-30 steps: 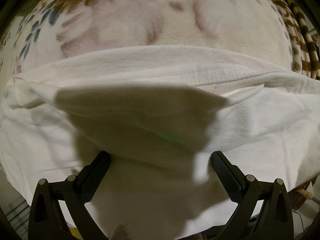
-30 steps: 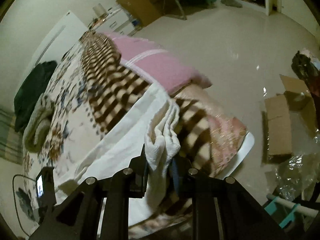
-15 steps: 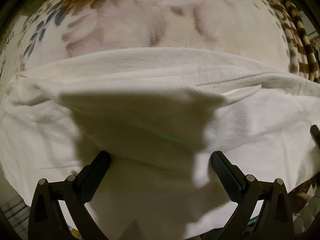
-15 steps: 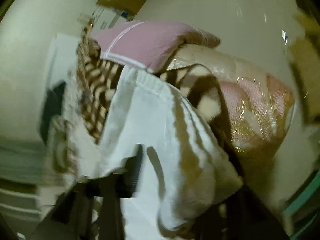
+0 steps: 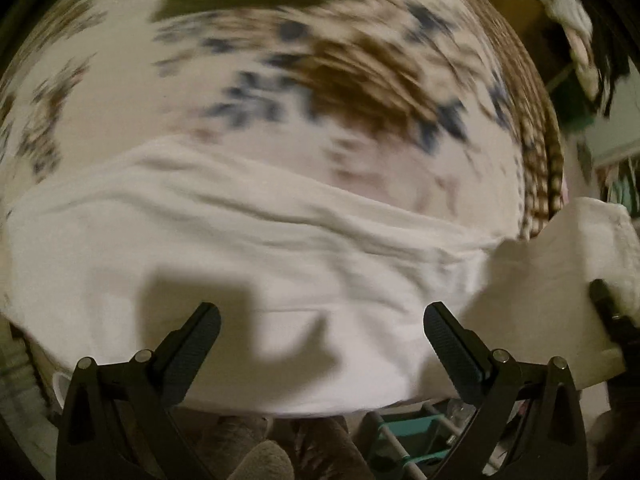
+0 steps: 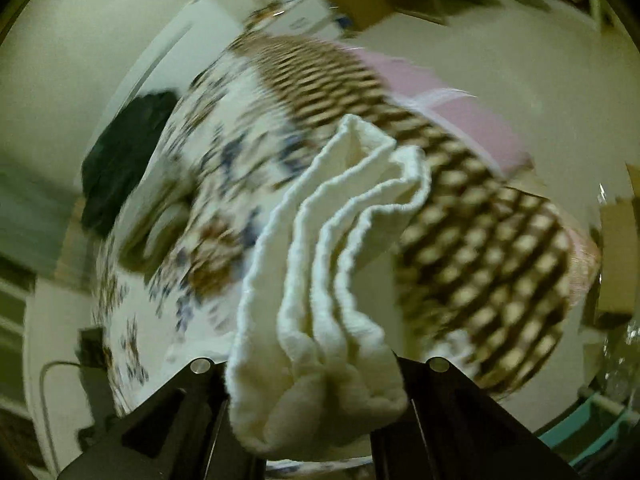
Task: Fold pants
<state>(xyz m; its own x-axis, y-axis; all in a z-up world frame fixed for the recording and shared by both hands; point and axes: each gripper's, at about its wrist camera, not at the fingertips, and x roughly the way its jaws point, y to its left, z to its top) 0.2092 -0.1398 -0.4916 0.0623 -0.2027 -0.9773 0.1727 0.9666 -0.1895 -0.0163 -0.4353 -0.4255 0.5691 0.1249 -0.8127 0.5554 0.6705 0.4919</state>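
1. Your left gripper (image 5: 322, 330) is spread wide, both fingers apart with nothing between them, hovering over the white pants (image 5: 240, 264).
2. The pants lie spread across the flowered blanket (image 5: 320, 80) on the bed, directly ahead of and beneath your left gripper; its shadow falls on the cloth between the fingers.
3. Your right gripper (image 6: 316, 364) is pinching a bunched end of the pants (image 6: 332, 260), the fabric gathered in several thick folds that rise up and away from the jaws.
4. In the left wrist view, that lifted end (image 5: 560, 264) stands to the right of your left gripper, with a dark finger of the right gripper (image 5: 604, 300) against it.
5. Beyond your right gripper's hold, a brown checked blanket (image 6: 480, 240) lies to the right and a pink cloth (image 6: 460, 112) farther off.
6. A dark garment (image 6: 124, 168) sits far left on the bed.
7. Both views are motion-blurred.
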